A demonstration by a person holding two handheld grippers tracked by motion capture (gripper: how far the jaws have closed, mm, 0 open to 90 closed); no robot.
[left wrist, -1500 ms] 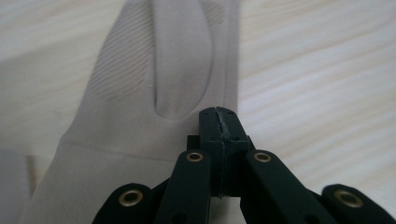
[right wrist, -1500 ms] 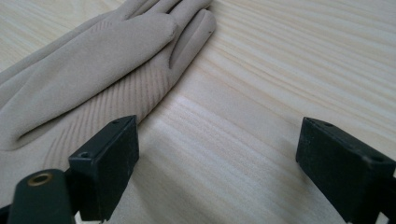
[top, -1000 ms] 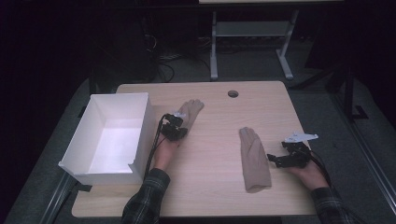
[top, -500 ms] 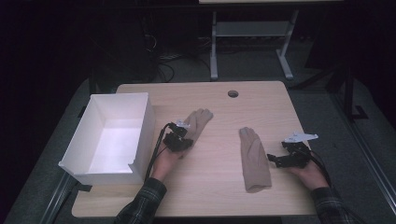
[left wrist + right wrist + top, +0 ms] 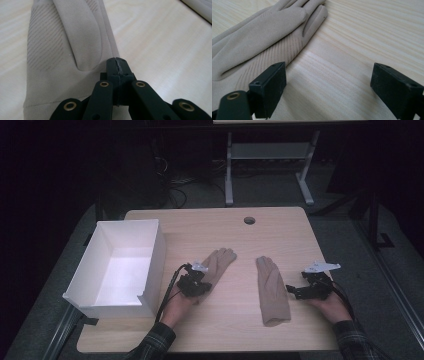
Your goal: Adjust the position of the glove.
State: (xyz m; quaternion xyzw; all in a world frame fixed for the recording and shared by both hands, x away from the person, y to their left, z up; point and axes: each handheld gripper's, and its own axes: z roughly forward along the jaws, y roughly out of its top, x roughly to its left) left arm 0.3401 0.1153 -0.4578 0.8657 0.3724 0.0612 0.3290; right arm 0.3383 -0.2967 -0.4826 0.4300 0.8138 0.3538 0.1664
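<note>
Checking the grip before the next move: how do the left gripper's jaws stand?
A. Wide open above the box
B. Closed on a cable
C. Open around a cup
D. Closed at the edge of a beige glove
D: in the left gripper view, the left gripper has its jaws pressed together at the edge of the glove.

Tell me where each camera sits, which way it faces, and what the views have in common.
High view: above the person's side, looking forward and down on the table, white box, two gloves, both forearms.
Left gripper view: rides the left gripper, jaws shut on the left glove edge.
Right gripper view: rides the right gripper, jaws open beside the right glove.
Shared: each glove shows in the high view too.
</note>
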